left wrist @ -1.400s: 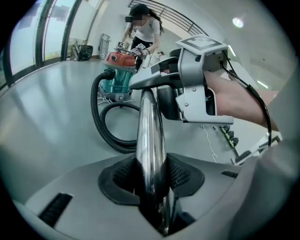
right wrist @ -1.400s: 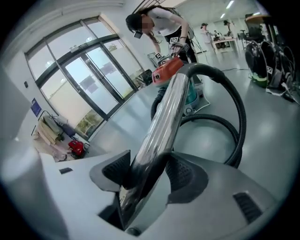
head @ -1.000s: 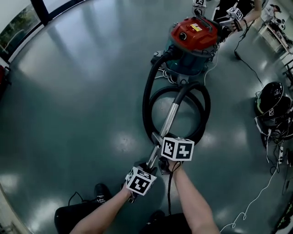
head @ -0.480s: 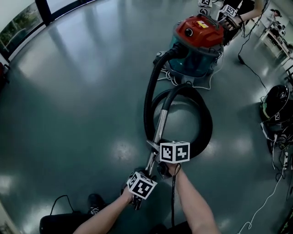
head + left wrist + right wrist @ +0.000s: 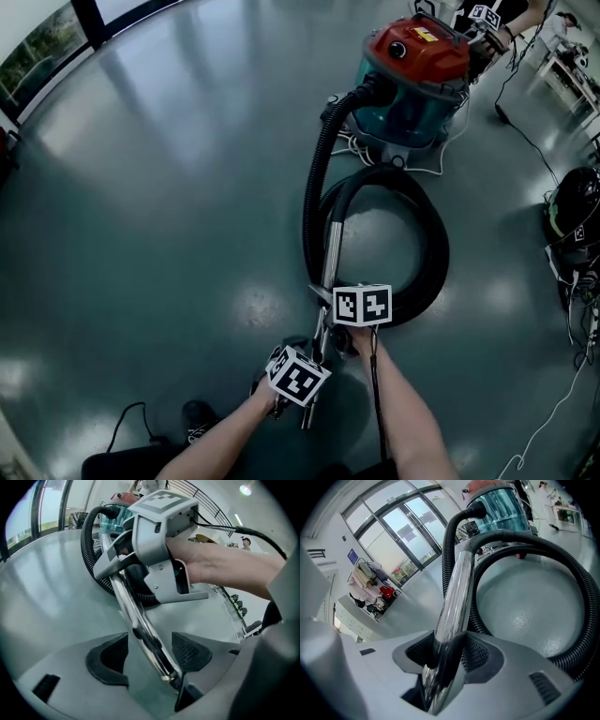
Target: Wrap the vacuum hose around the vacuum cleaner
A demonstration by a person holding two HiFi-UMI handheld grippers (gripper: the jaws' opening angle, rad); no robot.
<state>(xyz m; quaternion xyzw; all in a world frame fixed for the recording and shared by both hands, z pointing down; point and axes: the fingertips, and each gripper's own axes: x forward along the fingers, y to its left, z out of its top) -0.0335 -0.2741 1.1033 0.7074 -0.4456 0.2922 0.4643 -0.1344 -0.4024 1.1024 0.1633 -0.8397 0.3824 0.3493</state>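
Note:
The vacuum cleaner [image 5: 417, 66], red lid over a teal drum, stands at the top of the head view. Its black ribbed hose [image 5: 433, 267] leaves the drum, loops on the floor and joins a chrome tube [image 5: 331, 248]. My right gripper [image 5: 445, 653] is shut on that tube, and its jaws have just been closing round it. My left gripper [image 5: 150, 656] stands open near the tube's near end. Its jaws have just been opening, and the tube [image 5: 140, 625] runs between the pads [image 5: 190, 651] without being pressed.
A white cable [image 5: 427, 172] lies by the drum. Another person's hand with marker cubes [image 5: 486, 17] is behind the vacuum. Black gear [image 5: 574, 204] and loose cables [image 5: 562, 375] sit at the right edge. A shoe [image 5: 197, 412] and a glass wall [image 5: 56, 33] lie left.
Both grippers have sunk toward the floor with the chrome tube. The tube's near end now shows below the left marker cube. The hose loop lies wider.

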